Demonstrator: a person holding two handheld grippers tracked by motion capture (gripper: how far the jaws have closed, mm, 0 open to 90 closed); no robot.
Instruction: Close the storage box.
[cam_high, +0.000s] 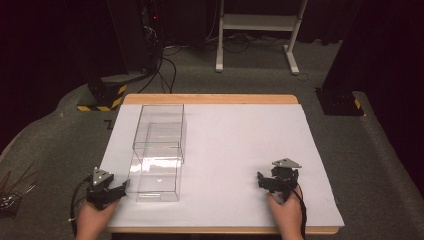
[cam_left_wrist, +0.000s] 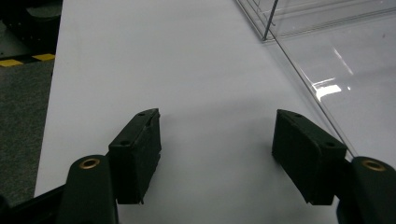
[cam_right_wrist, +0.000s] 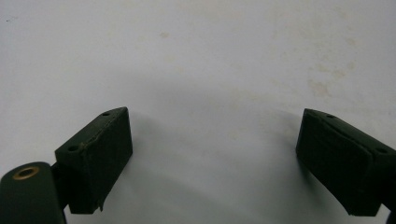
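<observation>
Two clear plastic boxes stand end to end on the white table sheet (cam_high: 235, 140): a near box (cam_high: 155, 172) and a far box (cam_high: 160, 127). My left gripper (cam_high: 117, 189) rests at the sheet's front left, just left of the near box, jaws wide apart with nothing between them (cam_left_wrist: 217, 156). The clear box wall (cam_left_wrist: 327, 88) runs along the right of the left gripper view. My right gripper (cam_high: 270, 182) sits at the front right, open over bare, faintly stained sheet (cam_right_wrist: 212, 156).
The wooden table edge (cam_high: 210, 98) shows at the back. Beyond it are grey carpet, a white desk frame (cam_high: 260, 30), cables, and a black base with yellow stripes (cam_high: 102, 95). A dark stand (cam_high: 340, 100) is at the right.
</observation>
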